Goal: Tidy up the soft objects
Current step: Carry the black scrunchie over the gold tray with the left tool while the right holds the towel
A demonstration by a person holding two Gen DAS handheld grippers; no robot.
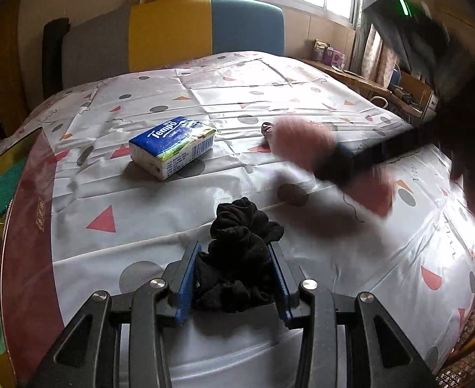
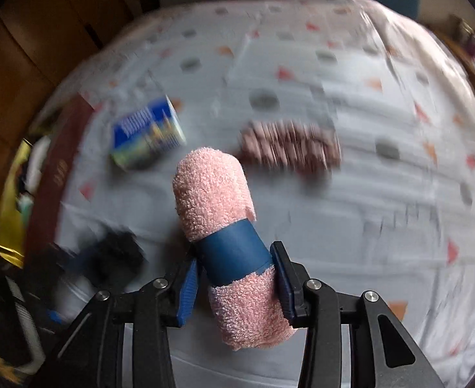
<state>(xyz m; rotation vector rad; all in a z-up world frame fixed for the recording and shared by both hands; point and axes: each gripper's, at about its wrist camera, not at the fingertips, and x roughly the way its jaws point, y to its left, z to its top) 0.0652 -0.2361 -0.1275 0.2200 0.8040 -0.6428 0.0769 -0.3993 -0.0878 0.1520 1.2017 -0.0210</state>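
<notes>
We have a soft thing in each claw. The left claw (image 1: pixel 234 278) is clamped on a black scrunchie (image 1: pixel 240 258), its blue pads pressing into the fabric from both sides, low over the surface (image 1: pixel 172 213). The right claw (image 2: pixel 236 283) is clamped on a rolled pink towel (image 2: pixel 215 194) at its blue paper band (image 2: pixel 234 252), with most of the roll jutting forward past the pads. The right wrist view is smeared, so we judge that hand to be on the move.

The box (image 1: pixel 27 194) with the dark red rim sits at the left edge of the surface, with sponges already in it, and we take it to be the place for both items. To do this well, we should keep the grip on the band, where the towel is firmest, and hold the roll level so its long free end does not sag or snag the rim. We should open each claw only once its item is well inside the box.

Left on the surface are a tissue pack (image 1: pixel 172 145) and, near it, a patterned scrunchie (image 2: pixel 289 148), blurred. The pack reads "Tempo" in white on blue. The box rim carries small gold lettering we cannot make out.
</notes>
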